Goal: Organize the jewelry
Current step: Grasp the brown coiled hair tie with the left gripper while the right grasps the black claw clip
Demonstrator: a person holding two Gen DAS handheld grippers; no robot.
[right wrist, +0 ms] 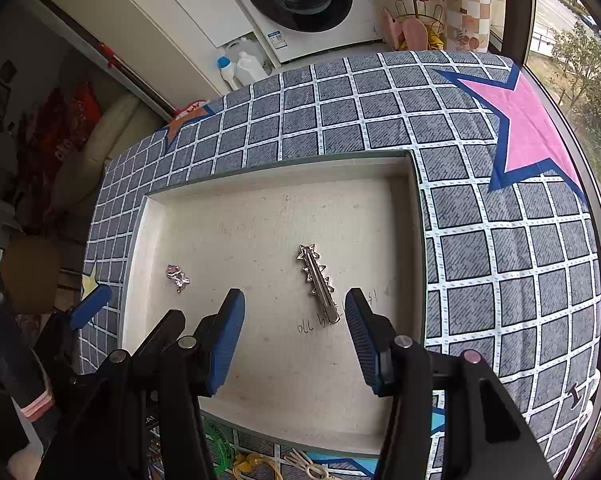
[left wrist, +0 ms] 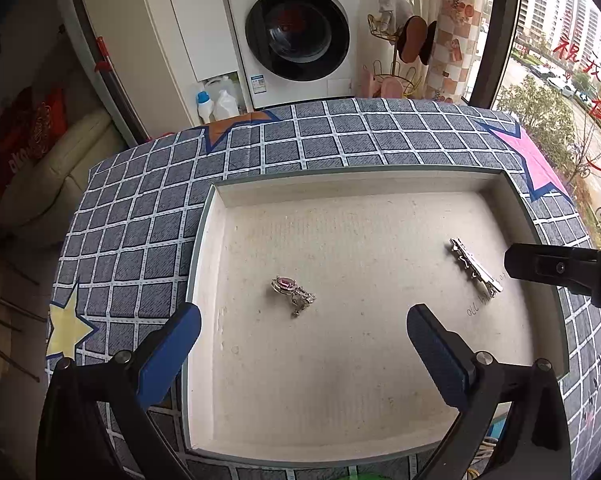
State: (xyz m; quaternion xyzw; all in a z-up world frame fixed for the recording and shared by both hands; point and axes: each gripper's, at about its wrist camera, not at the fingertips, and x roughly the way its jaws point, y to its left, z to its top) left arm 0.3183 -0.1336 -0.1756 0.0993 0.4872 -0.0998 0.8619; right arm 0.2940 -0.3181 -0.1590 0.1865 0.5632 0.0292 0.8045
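White tray [left wrist: 212, 240]: sitting on the checked cloth [left wrist: 140, 216].
Pink ring [left wrist: 292, 290]: lying inside the tray.
Silver star clip [right wrist: 318, 282]: lying inside the tray.
Left gripper [left wrist: 304, 342]: hanging wide open over the tray, holding nothing.
Right gripper [right wrist: 296, 334]: hanging open over the tray, holding nothing.

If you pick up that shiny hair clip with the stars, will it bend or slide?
The hair clip looks like metal, so probably stiff, not floppy. It lies flat and thin in the tray, so it may slide before lifting. Its smooth shine suggests it could slip.
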